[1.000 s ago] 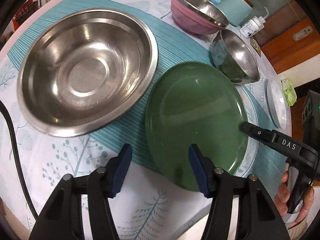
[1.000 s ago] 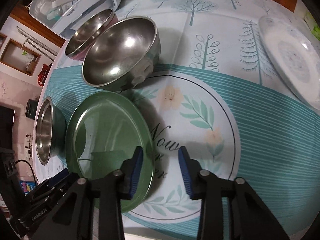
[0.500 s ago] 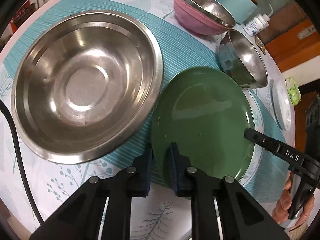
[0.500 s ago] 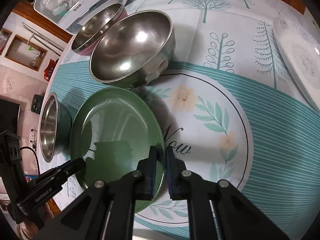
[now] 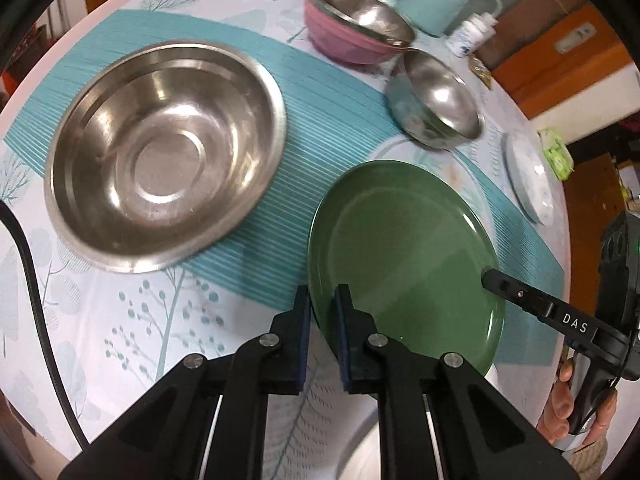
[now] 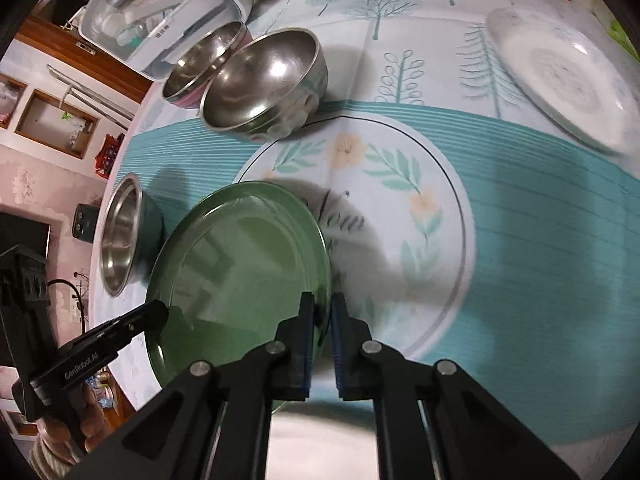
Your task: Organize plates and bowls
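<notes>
Between both jaws: green plate (image 5: pixel 400 252), pinched on 2 opposite rim edges, lifted and tilted off the tabletop (image 5: pixel 120 340), shadow cast on the cloth beneath.
Left gripper (image 5: pixel 322 334): jaws closed on the plate's rim at about 7 o'clock in the left wrist view; blue pads on either face of the edge, nothing else between them.
Right gripper (image 6: pixel 320 334): jaws closed on the rim at about 5 o'clock in the right wrist view; seen from the left wrist as a black finger touching the rim at 4 o'clock.
Key relation: plate spans from 1 grip to the other, its body running to 12 o'clock from each set of jaws; no long axis on a round plate, so the line between the 2 grips acts as the carrying axis.
Nearer hand: neither; both hold the plate alike.
Pose: both grippers pitched steeply down, hands low at the frame edges, fingers wrapped round the handles.
Likely destination: white plate (image 6: pixel 560 76), lying at 1 o'clock in the right wrist view, well apart from the green one; a judgement only, from the task.
Large steel bowl (image 5: pixel 164 164): at 10 o'clock in the left wrist view, close beside the plate, not touching.
Small steel bowl (image 6: pixel 264 84): at 11 o'clock in the right wrist view, against a pink bowl (image 5: pixel 348 36).
Risk: thin rim hold on 2 sides; uneven movement of either hand could twist the plate loose.
</notes>
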`<state>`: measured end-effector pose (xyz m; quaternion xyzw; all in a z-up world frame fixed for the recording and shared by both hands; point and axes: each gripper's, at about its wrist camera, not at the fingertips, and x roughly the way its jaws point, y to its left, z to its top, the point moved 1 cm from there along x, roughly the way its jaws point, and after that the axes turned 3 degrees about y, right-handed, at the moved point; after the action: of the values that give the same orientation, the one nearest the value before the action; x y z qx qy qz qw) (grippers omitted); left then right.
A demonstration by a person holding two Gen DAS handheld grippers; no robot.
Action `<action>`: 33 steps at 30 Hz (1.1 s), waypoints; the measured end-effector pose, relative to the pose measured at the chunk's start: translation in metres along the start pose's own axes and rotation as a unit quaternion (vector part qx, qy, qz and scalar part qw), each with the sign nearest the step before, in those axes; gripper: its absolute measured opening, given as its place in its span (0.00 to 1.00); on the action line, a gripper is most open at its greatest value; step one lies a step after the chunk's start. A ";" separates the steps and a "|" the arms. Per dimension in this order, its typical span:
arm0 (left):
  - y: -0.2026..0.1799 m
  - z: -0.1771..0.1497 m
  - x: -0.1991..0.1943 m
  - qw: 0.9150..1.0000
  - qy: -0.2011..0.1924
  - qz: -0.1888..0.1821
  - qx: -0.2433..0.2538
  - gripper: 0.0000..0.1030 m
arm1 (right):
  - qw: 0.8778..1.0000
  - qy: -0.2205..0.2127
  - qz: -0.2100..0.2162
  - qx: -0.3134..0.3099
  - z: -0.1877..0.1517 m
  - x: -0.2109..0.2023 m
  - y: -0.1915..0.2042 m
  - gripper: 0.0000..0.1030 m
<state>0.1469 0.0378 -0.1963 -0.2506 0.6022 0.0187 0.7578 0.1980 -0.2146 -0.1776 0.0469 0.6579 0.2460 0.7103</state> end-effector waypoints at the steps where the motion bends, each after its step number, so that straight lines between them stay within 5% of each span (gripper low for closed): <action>1: -0.003 -0.004 -0.004 1.000 -0.003 -0.003 0.009 0.09 | 1.000 -0.006 0.001 0.002 -0.006 -0.006 0.000 0.08; 10: -0.045 -0.042 -0.055 0.994 -0.031 -0.033 0.102 0.09 | 0.997 -0.071 0.003 0.034 -0.075 -0.077 -0.014 0.08; 18: -0.089 -0.077 -0.080 0.975 -0.030 -0.042 0.214 0.09 | 0.992 -0.112 -0.021 0.055 -0.139 -0.118 -0.020 0.08; 26: -0.113 -0.114 -0.081 0.950 -0.017 -0.021 0.310 0.10 | 0.991 -0.107 -0.039 0.076 -0.189 -0.119 -0.029 0.08; 33: -0.104 -0.137 -0.045 0.943 0.026 -0.010 0.333 0.10 | 0.991 -0.074 -0.042 0.099 -0.213 -0.088 -0.045 0.08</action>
<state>0.0449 -0.0959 -0.1378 0.0095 0.5912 -0.1969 0.7821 0.0056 -0.3454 -0.1427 0.1074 0.6260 0.1454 0.7586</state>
